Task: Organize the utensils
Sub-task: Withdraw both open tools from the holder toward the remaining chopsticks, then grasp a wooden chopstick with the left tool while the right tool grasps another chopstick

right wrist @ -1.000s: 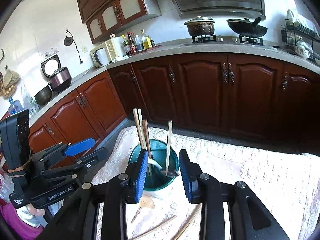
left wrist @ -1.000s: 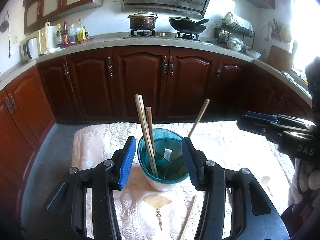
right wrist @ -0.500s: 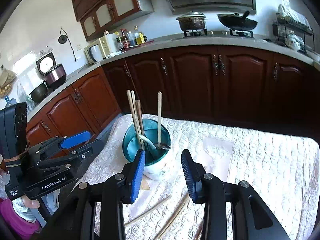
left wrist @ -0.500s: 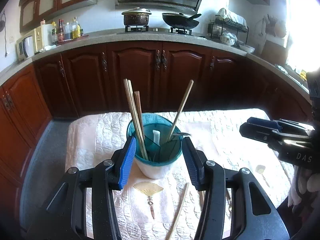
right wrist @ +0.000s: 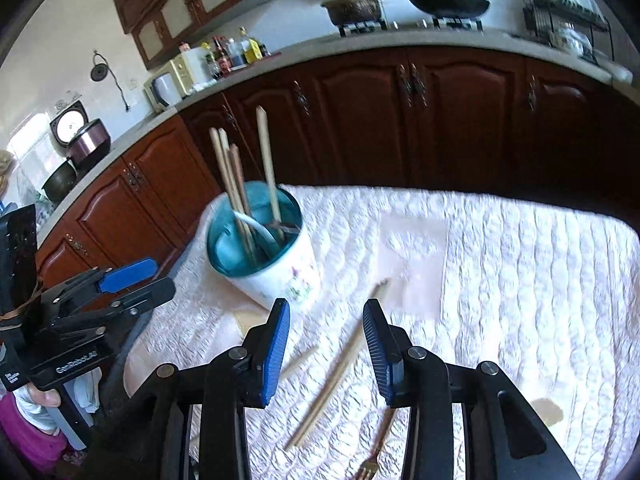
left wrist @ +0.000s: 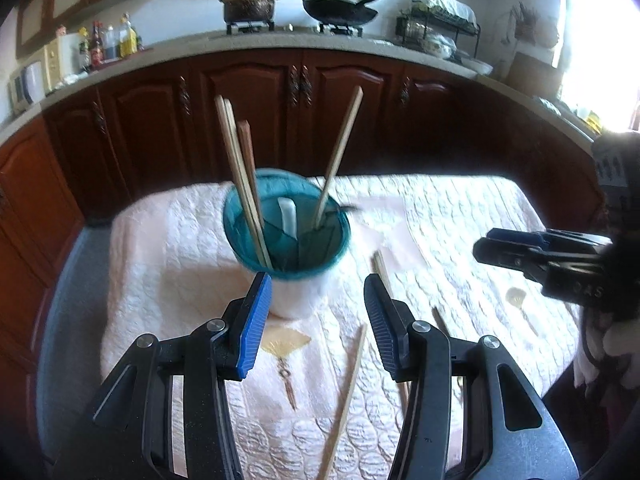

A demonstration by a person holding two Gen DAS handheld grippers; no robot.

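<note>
On the cloth-covered counter (left wrist: 460, 216) stands a cup (left wrist: 286, 240) holding upright chopsticks (left wrist: 240, 176); more chopsticks (right wrist: 336, 372) and a fork (right wrist: 370, 466) lie loose nearby; the left tool (left wrist: 316, 312) and right tool (right wrist: 326, 340) hover part-open, both empty.

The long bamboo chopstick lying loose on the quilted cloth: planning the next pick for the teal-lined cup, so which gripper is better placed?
Probably right. The right gripper, jaws open and empty, is aimed so the long bamboo chopstick lies between its fingertips. The left gripper, also empty, faces the teal-lined cup more.
</note>
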